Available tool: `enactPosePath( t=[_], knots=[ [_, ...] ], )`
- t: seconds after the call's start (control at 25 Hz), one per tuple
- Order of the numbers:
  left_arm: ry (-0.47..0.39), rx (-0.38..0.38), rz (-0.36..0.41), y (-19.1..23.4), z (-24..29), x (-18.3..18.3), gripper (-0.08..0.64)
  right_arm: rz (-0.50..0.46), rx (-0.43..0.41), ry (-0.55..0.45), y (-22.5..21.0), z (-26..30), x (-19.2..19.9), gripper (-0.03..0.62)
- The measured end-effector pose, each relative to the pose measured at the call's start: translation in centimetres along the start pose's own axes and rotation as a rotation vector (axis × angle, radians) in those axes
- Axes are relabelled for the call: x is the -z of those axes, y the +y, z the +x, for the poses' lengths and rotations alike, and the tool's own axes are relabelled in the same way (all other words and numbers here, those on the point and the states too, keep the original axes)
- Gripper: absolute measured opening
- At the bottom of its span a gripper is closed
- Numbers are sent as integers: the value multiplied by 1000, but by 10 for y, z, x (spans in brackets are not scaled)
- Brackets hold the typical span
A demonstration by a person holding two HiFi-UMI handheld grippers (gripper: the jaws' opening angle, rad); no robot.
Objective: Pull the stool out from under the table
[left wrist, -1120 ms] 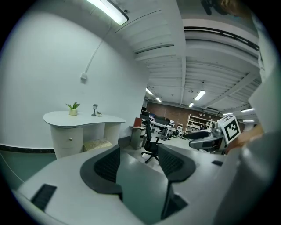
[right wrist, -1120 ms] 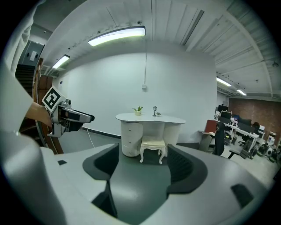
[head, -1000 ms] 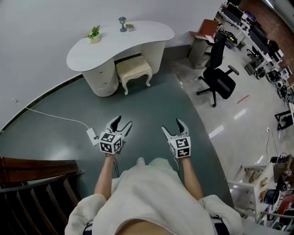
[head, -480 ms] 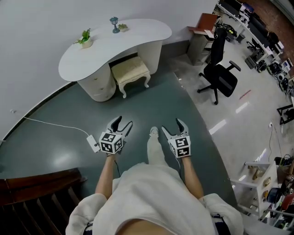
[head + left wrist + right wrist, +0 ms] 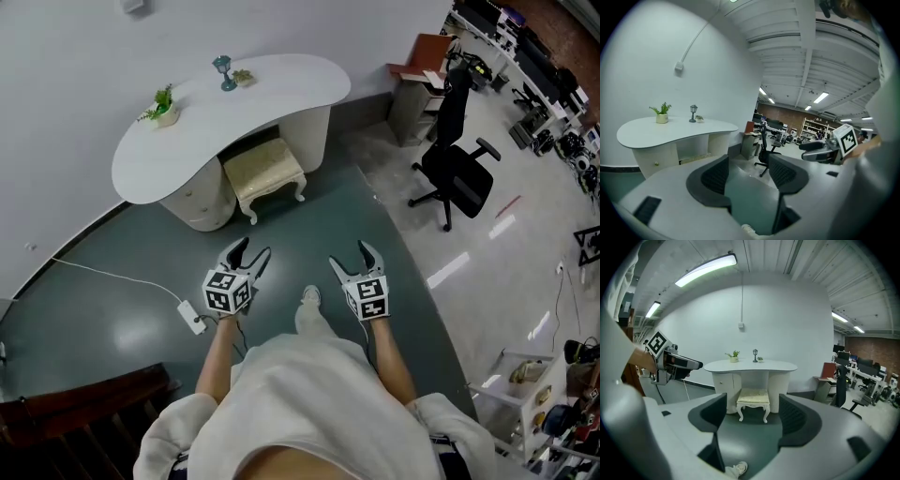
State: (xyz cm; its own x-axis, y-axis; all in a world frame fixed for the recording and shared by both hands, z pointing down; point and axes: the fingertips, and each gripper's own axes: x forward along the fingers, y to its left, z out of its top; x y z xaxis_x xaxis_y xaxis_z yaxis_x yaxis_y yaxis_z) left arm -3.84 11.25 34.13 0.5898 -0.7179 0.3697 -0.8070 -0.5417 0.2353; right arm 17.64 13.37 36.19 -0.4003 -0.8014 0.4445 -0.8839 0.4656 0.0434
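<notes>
A cream cushioned stool with white curved legs stands partly tucked under a white curved table against the wall. My left gripper and right gripper are both open and empty, held side by side at waist height, well short of the stool. In the right gripper view the stool sits straight ahead between the jaws, far off. The left gripper view points right of the table.
A small plant and a little lamp figure stand on the table. A black office chair is at the right, a white cable with power strip lies on the green floor at the left, and dark wooden furniture is behind me.
The person has stepped forward, a foot now showing between the grippers; the table and stool have shifted left in the head view. Both grippers stay open in the same place.
</notes>
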Motion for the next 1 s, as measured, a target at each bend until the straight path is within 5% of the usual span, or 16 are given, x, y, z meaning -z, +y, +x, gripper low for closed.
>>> enactPosePath(
  t=[0.48, 1.0],
  knots=[
    [15, -41, 0, 30, 107, -52, 256, -7, -47, -2, -93, 85, -37, 327],
    [77, -108, -60, 69, 127, -40, 256, 6, -138, 58, -94, 137, -35, 327]
  ],
)
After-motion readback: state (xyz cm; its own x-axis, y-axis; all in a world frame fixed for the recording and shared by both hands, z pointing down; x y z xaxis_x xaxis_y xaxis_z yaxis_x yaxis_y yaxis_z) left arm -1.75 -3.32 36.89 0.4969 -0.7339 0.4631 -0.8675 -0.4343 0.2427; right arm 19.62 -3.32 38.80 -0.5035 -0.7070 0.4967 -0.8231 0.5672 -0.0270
